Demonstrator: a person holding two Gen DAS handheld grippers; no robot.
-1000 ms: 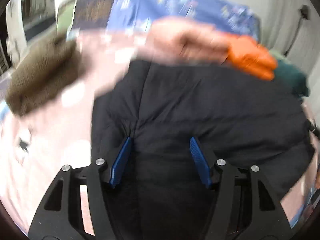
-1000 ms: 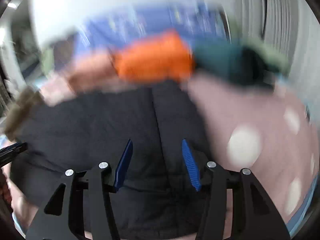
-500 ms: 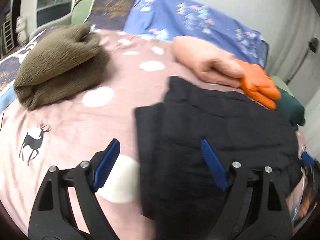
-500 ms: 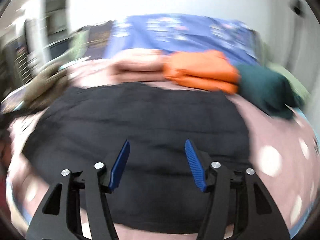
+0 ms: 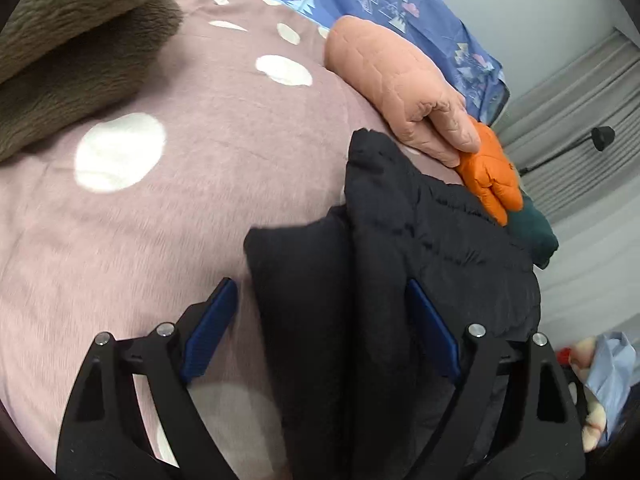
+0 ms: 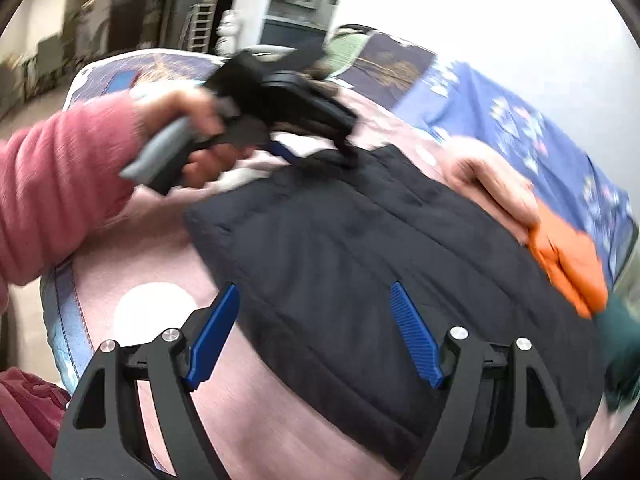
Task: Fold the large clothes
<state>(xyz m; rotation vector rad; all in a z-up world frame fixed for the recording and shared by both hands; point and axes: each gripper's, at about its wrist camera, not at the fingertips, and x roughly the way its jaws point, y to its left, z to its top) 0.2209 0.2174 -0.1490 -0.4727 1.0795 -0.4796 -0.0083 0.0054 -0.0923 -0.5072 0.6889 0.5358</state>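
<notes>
Left wrist view: the left gripper (image 5: 320, 328) has its blue jaws spread wide, straddling the near end of the black jacket (image 5: 420, 240) without pressing it; one pad is over the bedspread (image 5: 200, 184), the other over the padded cloth. Nothing is gripped. The jacket is doubled, with a narrower folded layer (image 5: 300, 280) showing beside a thicker ridge, and it runs away from the jaws toward the far side of the bed.

From the right wrist view, the right gripper (image 6: 316, 332) has jaws that are opening, with the jacket's edge between them but not pinched. The jacket (image 6: 360, 248) lies as a flat, roughly rectangular slab in the middle of the bed, its near edge close to the bed's near edge. A hand (image 6: 192, 136) in a pink sleeve (image 6: 60, 184) brings the left gripper to the jacket's far left corner.

Beyond it, along the far edge, sit a peach bundle (image 5: 400, 80), an orange one (image 5: 488, 168) touching it, and a dark green one (image 5: 532, 232). A brown fleece (image 5: 72, 48) lies at the far left corner.

Judging by this, at least one fold is made and both grippers have let go. Another fold, or moving the jacket to the row of bundles, likely remains.
</notes>
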